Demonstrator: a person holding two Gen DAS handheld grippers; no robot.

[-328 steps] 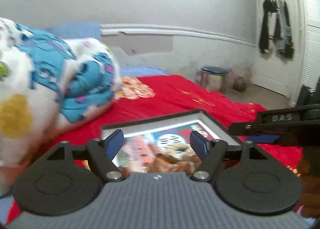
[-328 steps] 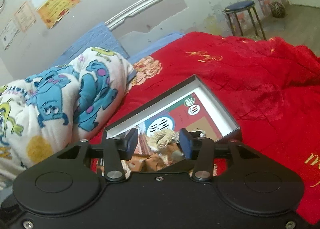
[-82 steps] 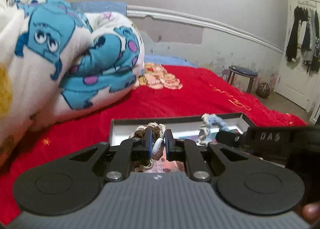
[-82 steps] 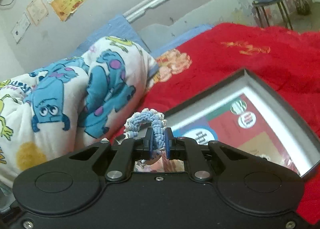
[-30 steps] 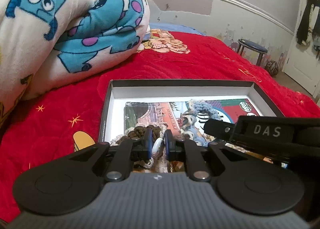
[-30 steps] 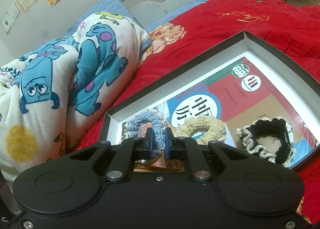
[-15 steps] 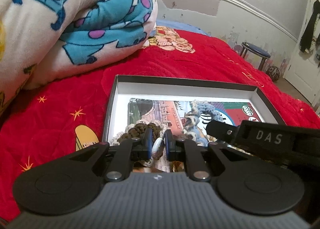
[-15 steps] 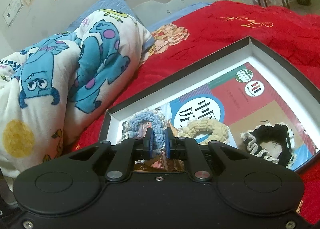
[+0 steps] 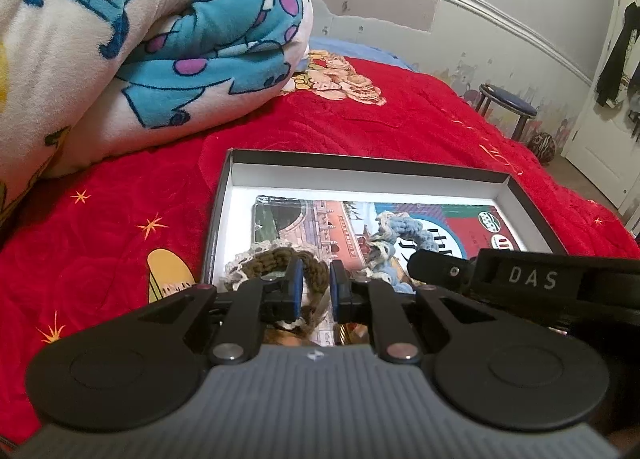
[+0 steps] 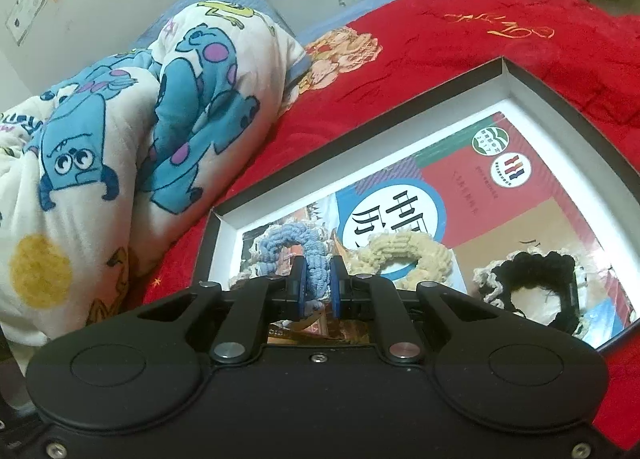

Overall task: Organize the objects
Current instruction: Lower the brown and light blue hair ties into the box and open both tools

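Shallow black box (image 9: 360, 169) with white inner walls, lying flat on a red bedspread (image 9: 120, 259) that covers the bed, a colourful printed sheet (image 10: 520, 187) lining its floor. Four crocheted hair ties inside the box, along its near edge. Left hand-held gripper (image 9: 313, 293) closed on the brown hair tie (image 9: 276, 259) at the near left corner of the box, pads pinching its cream-edged loop. Right hand-held gripper (image 10: 316, 283) closed on the blue hair tie (image 10: 288, 243), just right of the brown one, loop standing up between the pads. Cream hair tie (image 10: 408, 255) flat on the sheet just right of the blue one. Black hair tie (image 10: 532, 279) with pale frilled edge further right, near the right wall of the box. Rolled white blanket (image 9: 120, 39) with blue cartoon monsters on the bed beyond the left side of the box, apart from it. Dark stool (image 9: 508, 107) on the floor past the far edge of the bed, by the wall.
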